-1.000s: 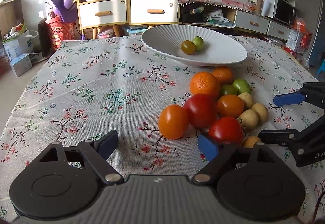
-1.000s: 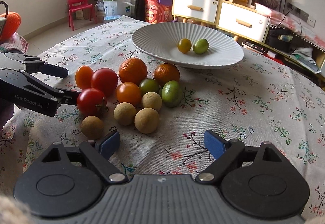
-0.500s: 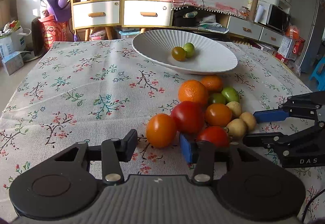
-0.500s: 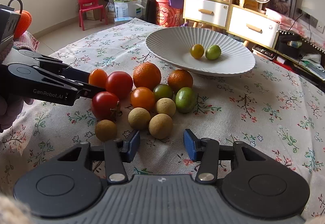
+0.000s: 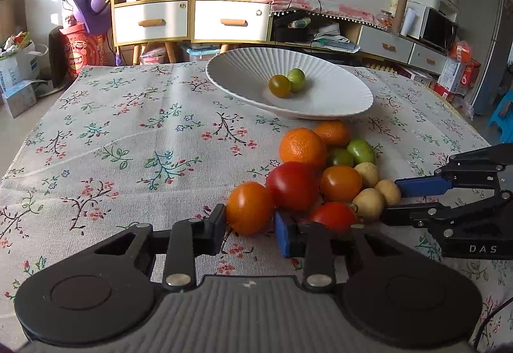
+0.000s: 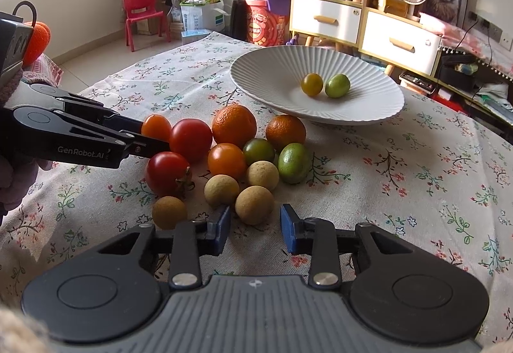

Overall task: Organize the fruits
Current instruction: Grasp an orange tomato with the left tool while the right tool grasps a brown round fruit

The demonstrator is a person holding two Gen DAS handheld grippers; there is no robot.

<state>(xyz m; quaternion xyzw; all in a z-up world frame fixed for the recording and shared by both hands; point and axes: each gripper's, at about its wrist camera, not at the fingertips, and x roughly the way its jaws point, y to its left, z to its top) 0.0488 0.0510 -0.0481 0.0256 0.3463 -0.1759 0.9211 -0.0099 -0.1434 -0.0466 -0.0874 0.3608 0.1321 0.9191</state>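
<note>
A pile of fruit lies on the floral tablecloth: oranges (image 5: 302, 147), red tomatoes (image 5: 292, 185), green limes (image 5: 361, 150) and tan longans (image 6: 254, 204). A white ribbed bowl (image 5: 336, 100) behind holds a yellow-green tomato (image 5: 279, 85) and a green lime (image 5: 296, 79). My left gripper (image 5: 250, 229) has its fingers around the orange tomato (image 5: 249, 207), pads at its sides. My right gripper (image 6: 255, 228) is partly closed, fingers either side of the nearest longan, a small gap showing. The left gripper also shows in the right wrist view (image 6: 150, 136).
The tablecloth (image 5: 128, 141) spreads wide to the left of the pile. Shelves with drawers (image 5: 192, 20), a fan and a red chair (image 6: 141, 16) stand beyond the table's far edge.
Both grippers have narrowed from wide open and moved forward. The left now brackets the orange tomato; the right now brackets the nearest longan.
</note>
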